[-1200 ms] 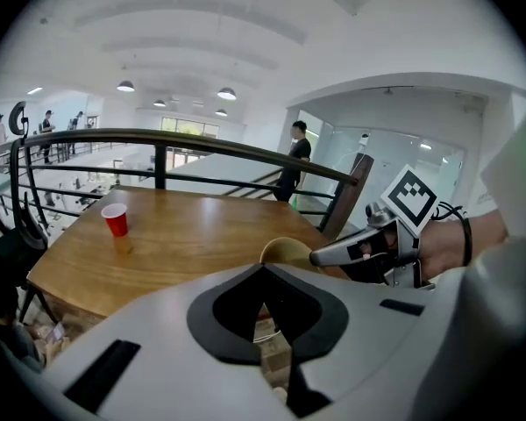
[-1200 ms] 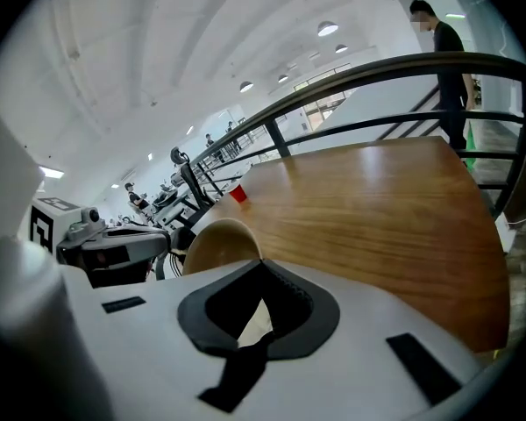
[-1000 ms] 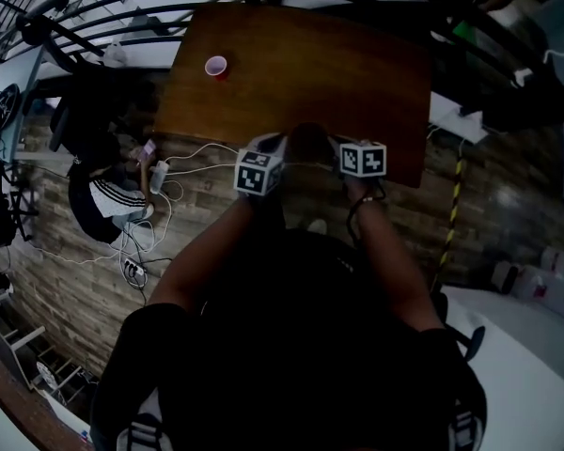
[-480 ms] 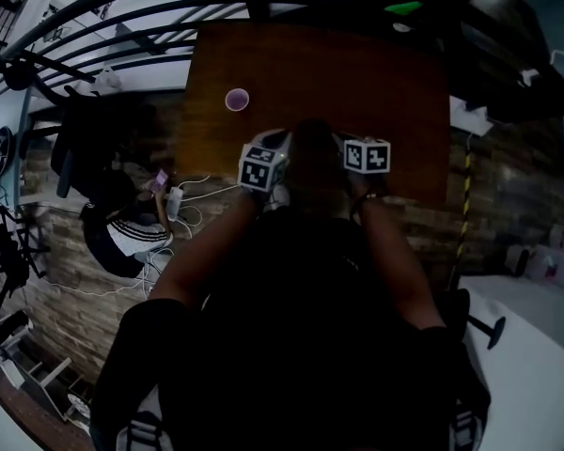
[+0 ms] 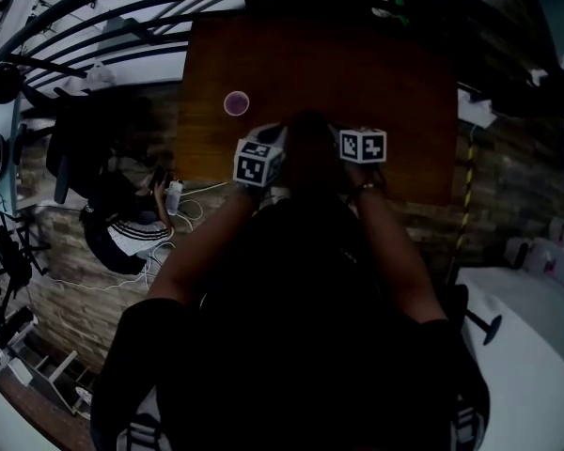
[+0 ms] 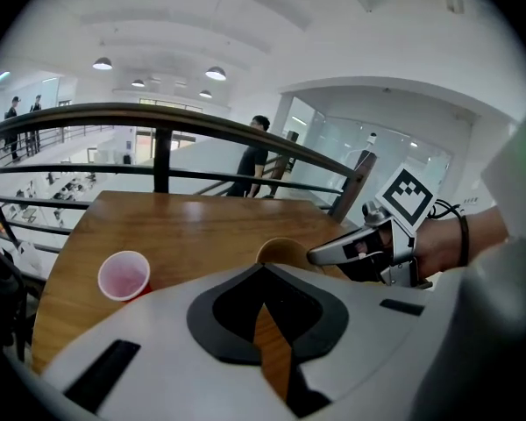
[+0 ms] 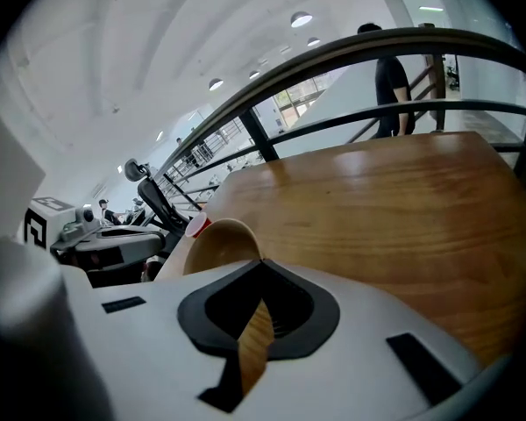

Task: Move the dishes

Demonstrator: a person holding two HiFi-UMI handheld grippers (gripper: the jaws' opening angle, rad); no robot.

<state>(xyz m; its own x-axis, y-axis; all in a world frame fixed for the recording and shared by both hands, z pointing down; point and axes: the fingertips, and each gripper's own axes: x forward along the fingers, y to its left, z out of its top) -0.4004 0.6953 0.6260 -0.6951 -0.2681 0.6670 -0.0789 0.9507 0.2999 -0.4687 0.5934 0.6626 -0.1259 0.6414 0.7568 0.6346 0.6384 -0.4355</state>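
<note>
A tan bowl (image 6: pixel 285 251) sits on the brown wooden table (image 5: pixel 395 73) near its front edge, and appears as a dark round shape (image 5: pixel 310 141) in the head view. My left gripper (image 5: pixel 271 144) is just left of it and my right gripper (image 5: pixel 346 142) just right. In the left gripper view the bowl lies just beyond my jaws (image 6: pixel 263 268), which are shut to a thin slit with nothing between them. My right gripper (image 7: pixel 261 263) looks the same, with the bowl (image 7: pixel 217 244) ahead and to its left. A red cup (image 5: pixel 236 102) stands further left.
The red cup (image 6: pixel 123 276) with its pale inside stands upright, apart from the bowl. A dark metal railing (image 6: pixel 158 139) runs along the table's far edge. A person (image 5: pixel 122 224) sits on the floor to the left, beside cables. White tables (image 5: pixel 536 346) lie at right.
Both grippers have edged forward over the table's near edge, staying either side of the bowl. The head view has shifted, so the cup sits lower in it.
</note>
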